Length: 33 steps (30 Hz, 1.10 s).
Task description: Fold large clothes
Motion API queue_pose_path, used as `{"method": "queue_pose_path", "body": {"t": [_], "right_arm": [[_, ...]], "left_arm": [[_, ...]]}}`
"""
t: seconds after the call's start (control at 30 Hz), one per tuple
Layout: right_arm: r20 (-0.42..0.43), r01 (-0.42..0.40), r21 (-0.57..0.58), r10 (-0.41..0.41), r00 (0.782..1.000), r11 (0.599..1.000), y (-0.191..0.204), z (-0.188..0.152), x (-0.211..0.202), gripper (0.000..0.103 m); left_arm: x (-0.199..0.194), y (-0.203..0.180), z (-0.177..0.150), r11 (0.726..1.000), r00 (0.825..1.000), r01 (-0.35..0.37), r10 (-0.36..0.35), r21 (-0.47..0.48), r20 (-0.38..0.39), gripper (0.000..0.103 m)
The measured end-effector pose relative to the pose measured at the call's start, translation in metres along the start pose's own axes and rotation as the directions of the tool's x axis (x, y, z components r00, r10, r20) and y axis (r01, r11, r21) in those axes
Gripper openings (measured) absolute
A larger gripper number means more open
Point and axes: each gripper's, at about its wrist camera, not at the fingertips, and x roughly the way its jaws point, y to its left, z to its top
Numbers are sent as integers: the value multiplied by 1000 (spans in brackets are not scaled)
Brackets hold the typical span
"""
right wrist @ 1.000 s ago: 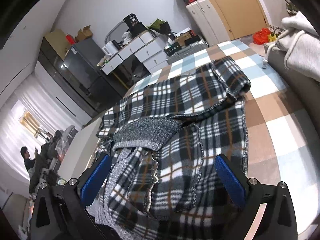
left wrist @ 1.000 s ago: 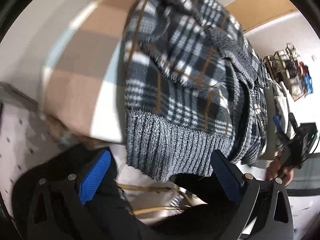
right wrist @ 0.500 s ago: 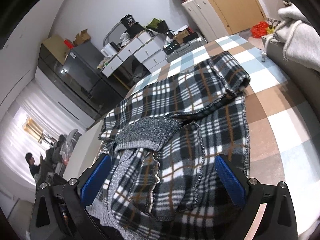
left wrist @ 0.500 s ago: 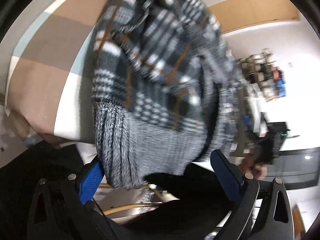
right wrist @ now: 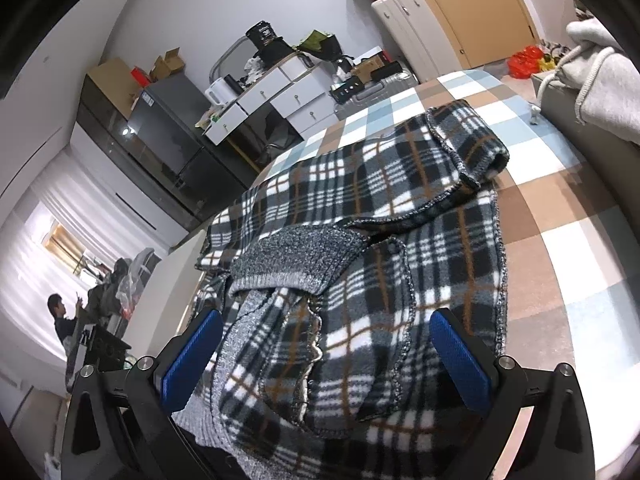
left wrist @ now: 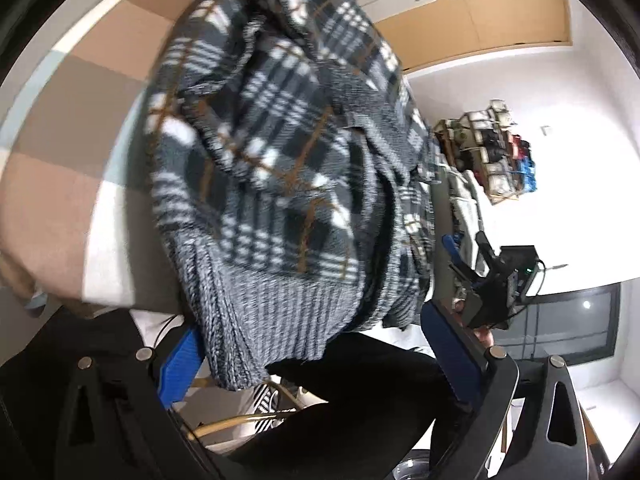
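A black, white and brown plaid fleece garment with grey ribbed knit trim lies crumpled on a bed with a brown, white and blue checked cover. In the left wrist view the garment hangs over the bed's near edge, its ribbed hem dangling between my fingers. My left gripper is open, the hem close to its left pad. My right gripper is open over the garment's near end, a ribbed cuff just ahead. The right gripper also shows in the left wrist view.
A grey hoodie lies on a grey surface at the right of the bed. Drawers, a dark fridge and a suitcase stand behind the bed. A person sits far left. Cables run below the bed edge.
The left gripper has swung and tilted, so the garment's hem sits lower and further left between its fingers. The right gripper has edged slightly back; both stay open.
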Motion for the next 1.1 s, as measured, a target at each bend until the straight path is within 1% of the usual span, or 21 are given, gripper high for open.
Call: {"method": "queue_pose_path", "body": {"t": [0.1, 0.2, 0.23, 0.27, 0.3, 0.37, 0.43, 0.47, 0.5, 0.53, 0.6, 0.67, 0.73, 0.8, 0.87, 0.9, 0.93, 0.97, 1.0, 1.07, 1.1], "right_arm": [[-4, -5, 10, 5, 1000, 1000, -1, 1, 2, 103], [-8, 6, -8, -6, 1000, 1000, 2, 0, 3, 103], [-9, 10, -13, -10, 1000, 1000, 3, -1, 3, 103], [-11, 12, -15, -12, 1000, 1000, 3, -2, 3, 103], [-14, 14, -17, -14, 1000, 1000, 4, -2, 4, 103], [-10, 18, -20, -18, 1000, 1000, 4, -1, 3, 103], [2, 21, -20, -21, 1000, 1000, 5, -1, 0, 103], [9, 22, -20, -22, 1000, 1000, 5, 0, -2, 103], [15, 25, -20, -25, 1000, 999, 5, 0, -4, 103], [22, 28, -19, -27, 999, 999, 5, 0, -8, 103], [35, 10, -12, -9, 999, 1000, 4, 0, -16, 103], [38, -31, 10, 31, 999, 999, 1, -3, -29, 103], [47, -64, 50, 62, 997, 997, -7, -9, -46, 103], [31, -87, 95, 84, 996, 992, -18, -15, -60, 103], [-12, -95, 150, 98, 995, 984, -35, -22, -70, 103], [-36, -87, 170, 94, 995, 982, -41, -25, -71, 103], [-80, -59, 193, 75, 994, 980, -49, -28, -71, 103], [-116, -32, 208, 57, 992, 978, -55, -31, -70, 103], [-156, -11, 232, 48, 987, 973, -63, -35, -68, 103], [-202, -12, 289, 73, 977, 957, -76, -40, -65, 103], [-227, -28, 320, 106, 968, 947, -81, -41, -60, 103]], "left_arm": [[0, -4, 2, 998, 998, 62, -62, 16, 10, 97], [9, -14, 9, 996, 996, 85, -85, 14, -1, 97], [12, -15, 10, 997, 997, 81, -81, 18, -4, 97], [14, -16, 12, 996, 996, 87, -87, 16, 9, 97], [17, -14, 12, 998, 998, 63, -63, 8, 0, 97], [19, -11, 9, 1000, 1000, -7, 7, -15, -24, 97], [14, -13, 3, 999, 999, -43, 43, -1, -23, 97], [12, -14, 1, 997, 997, -78, 78, 11, -23, 97], [10, -13, -2, 990, 990, -143, 143, 18, -21, 97], [8, -14, -4, 985, 985, -169, 170, 26, -17, 97], [6, -10, -7, 982, 983, -184, 185, 53, -17, 97], [5, -2, -6, 986, 985, -168, 168, 10, -36, 97], [1, 6, -2, 988, 987, -154, 154, 0, -41, 97], [-2, 10, 3, 991, 990, -132, 132, -5, -45, 97], [-4, 14, 7, 994, 993, -110, 109, -24, -33, 97], [-1, 13, 7, 996, 996, -83, 82, -28, -29, 92], [-2, 14, 8, 998, 997, -64, 63, -25, -34, 81], [0, 13, 6, 998, 997, -63, 62, -21, -42, 75], [1, 15, 5, 998, 997, -61, 60, -20, -52, 65], [0, 18, 2, 998, 996, -58, 57, -16, -66, 57], [0, 18, 0, 998, 996, -66, 65, -5, -69, 52]]}}
